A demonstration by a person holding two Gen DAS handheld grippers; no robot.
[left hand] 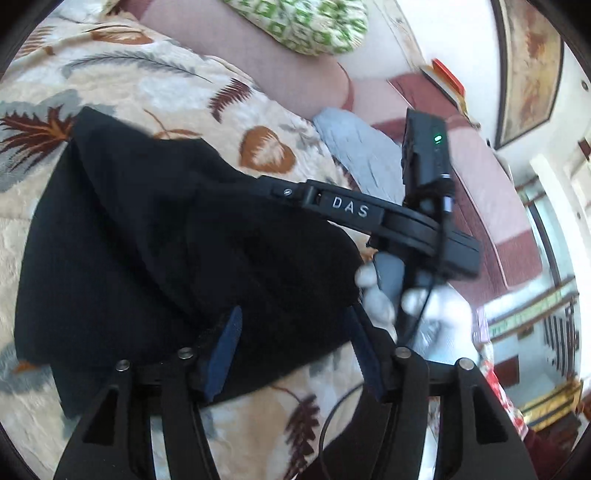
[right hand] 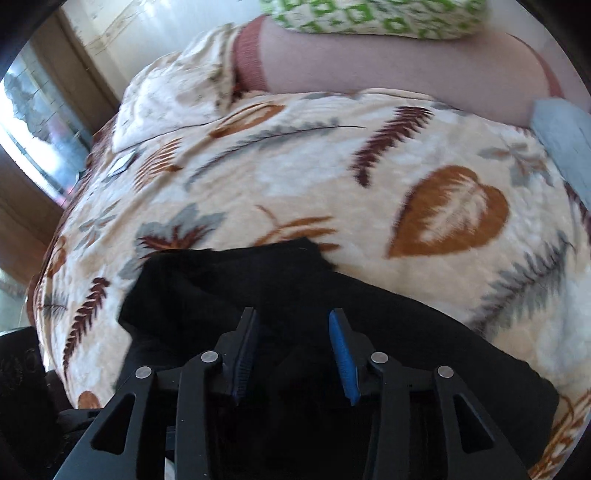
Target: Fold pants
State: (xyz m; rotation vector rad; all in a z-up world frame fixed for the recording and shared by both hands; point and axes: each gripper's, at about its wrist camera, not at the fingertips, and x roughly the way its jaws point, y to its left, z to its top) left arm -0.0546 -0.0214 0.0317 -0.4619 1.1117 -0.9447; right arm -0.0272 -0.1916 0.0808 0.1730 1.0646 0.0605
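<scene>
The black pants [left hand: 155, 236] lie in a partly folded heap on the leaf-print blanket [left hand: 155, 88]. My left gripper [left hand: 295, 325] is open just above their near edge, blue pads apart, with nothing between them. In the left wrist view the right gripper's body, marked DAS [left hand: 351, 210], reaches over the pants from the right, held by a white-gloved hand [left hand: 436, 306]. In the right wrist view my right gripper [right hand: 293, 332] is open over the pants [right hand: 332, 295], with nothing clamped between its blue pads [right hand: 343, 354].
A pink bolster [left hand: 258, 48] and a green-patterned pillow [left hand: 306, 22] lie at the far side of the bed. A grey folded cloth [left hand: 362, 144] lies on the blanket beside the bolster. A window [right hand: 33, 122] is to the left.
</scene>
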